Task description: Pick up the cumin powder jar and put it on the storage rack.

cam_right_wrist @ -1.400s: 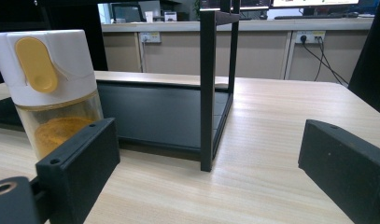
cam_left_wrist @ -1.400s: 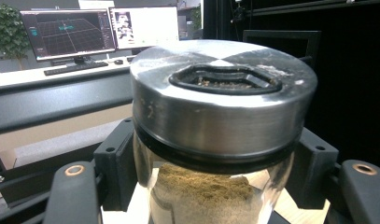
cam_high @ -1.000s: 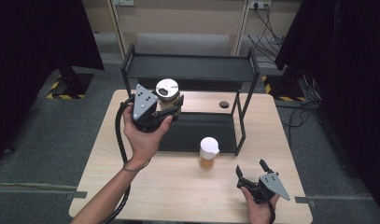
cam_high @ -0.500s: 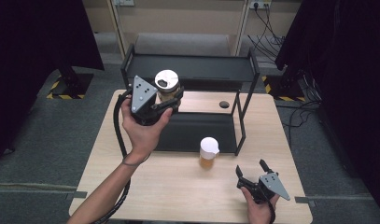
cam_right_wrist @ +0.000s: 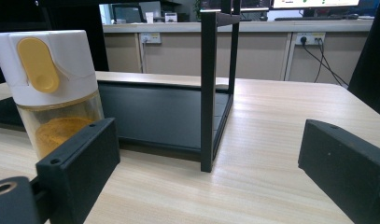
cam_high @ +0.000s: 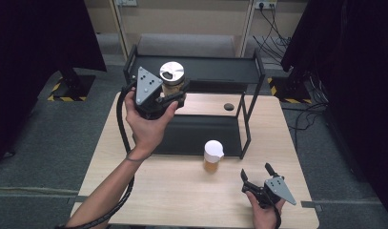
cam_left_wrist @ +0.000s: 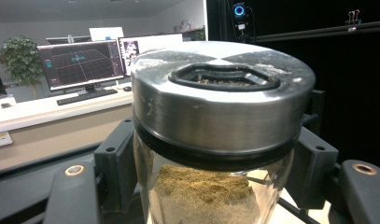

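Two grippers are working: the left gripper (cam_high: 175,95) is pinching the steel-lidded spice jar (cam_high: 172,76) beside the rack's top shelf (cam_high: 220,71), probably for shelving. Right gripper (cam_high: 258,177) is resting spread on the counter (cam_high: 182,191), awaiting the white-capped jar (cam_high: 213,156).

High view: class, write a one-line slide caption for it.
Left gripper holds a metal-lidded spice jar near the black rack's top shelf; right gripper rests open.
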Available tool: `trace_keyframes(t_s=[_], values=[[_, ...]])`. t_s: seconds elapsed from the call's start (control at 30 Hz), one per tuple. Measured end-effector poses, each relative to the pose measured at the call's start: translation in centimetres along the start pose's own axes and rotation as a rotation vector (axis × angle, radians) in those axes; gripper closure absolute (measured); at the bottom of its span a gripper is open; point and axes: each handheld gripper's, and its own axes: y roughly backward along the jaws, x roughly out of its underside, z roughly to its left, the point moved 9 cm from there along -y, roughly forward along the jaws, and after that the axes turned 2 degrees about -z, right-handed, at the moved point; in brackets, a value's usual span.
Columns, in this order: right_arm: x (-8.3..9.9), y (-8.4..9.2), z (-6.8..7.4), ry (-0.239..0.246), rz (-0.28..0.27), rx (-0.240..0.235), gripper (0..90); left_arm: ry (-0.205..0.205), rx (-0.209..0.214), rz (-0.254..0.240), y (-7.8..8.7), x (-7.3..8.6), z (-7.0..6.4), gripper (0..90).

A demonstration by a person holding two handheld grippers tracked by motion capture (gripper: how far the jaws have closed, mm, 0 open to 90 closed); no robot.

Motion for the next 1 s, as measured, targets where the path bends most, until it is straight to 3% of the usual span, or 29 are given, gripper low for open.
trace_keyframes(t_s=[1.0], values=[[0.0, 0.0, 0.0, 0.003, 0.005, -0.001, 5.6, 0.006, -0.059, 0.008, -3.0, -2.2, 1.7, 30.7]])
